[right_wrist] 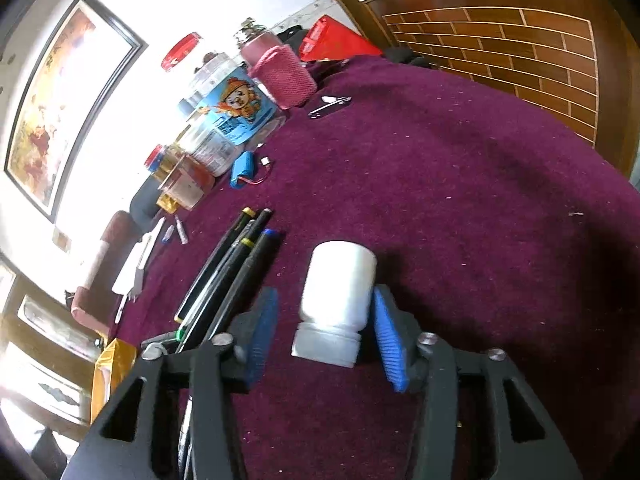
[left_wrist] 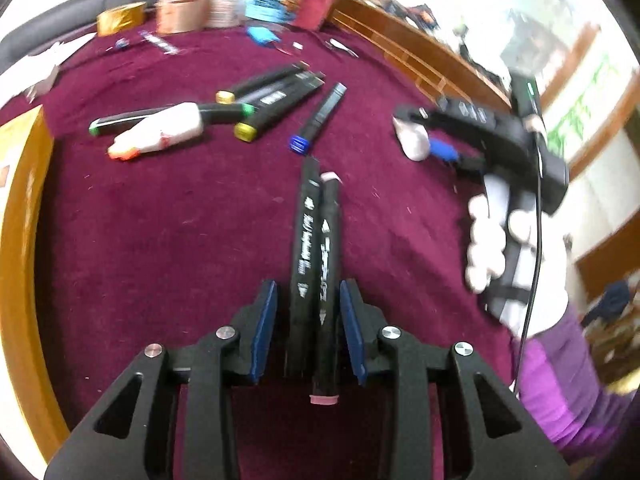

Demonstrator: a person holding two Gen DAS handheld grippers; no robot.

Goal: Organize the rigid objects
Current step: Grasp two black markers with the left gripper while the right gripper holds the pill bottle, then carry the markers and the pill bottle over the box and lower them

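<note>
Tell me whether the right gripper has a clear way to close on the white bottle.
Probably yes. The white bottle lies on the cloth between the right gripper pads; one pad is at its side, the other stands off with bare cloth between. Nothing blocks it.

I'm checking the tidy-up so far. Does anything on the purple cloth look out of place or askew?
Yes. A white squeeze bottle with an orange tip lies on its side across the loose pile of markers, which fan out unaligned. The small white bottle between the right gripper pads stands upside down on its cap.
</note>
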